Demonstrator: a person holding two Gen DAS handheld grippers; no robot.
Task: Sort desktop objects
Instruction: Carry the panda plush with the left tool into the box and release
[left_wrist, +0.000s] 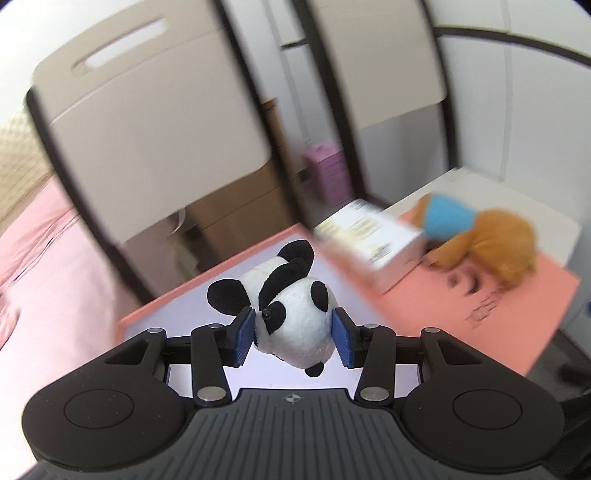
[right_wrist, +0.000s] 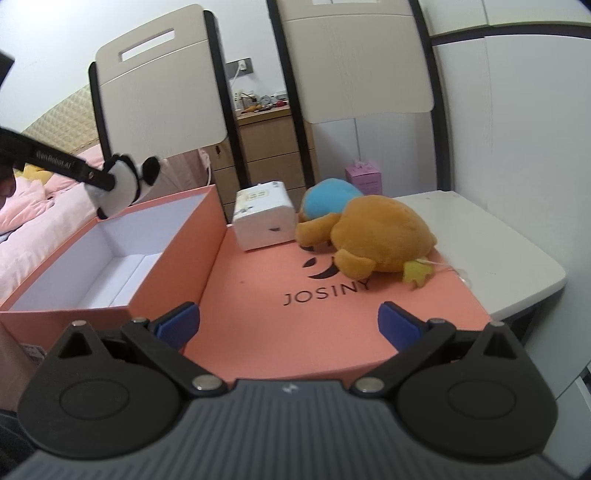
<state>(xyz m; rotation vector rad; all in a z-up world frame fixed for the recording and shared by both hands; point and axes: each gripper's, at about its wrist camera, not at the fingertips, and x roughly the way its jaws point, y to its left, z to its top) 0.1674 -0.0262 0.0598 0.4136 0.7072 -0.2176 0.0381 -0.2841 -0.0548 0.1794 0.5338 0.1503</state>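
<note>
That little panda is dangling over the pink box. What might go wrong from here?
1. The left gripper pinches only the panda by its soft head, so it might slip out early.
2. In the right wrist view the panda hangs near the open box far wall, so a drop might land on the rim or outside.
3. The left wrist view is blurred, suggesting fast motion that may worsen aim.

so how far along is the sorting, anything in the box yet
Nothing looks sorted yet: the visible part of the open pink box shows only its white lining. In hand: the left claw is shut on the panda plush, held above the box. Left to do: the white carton and the orange plush lie on the box lid, and the right claw is open with nothing in it.
</note>
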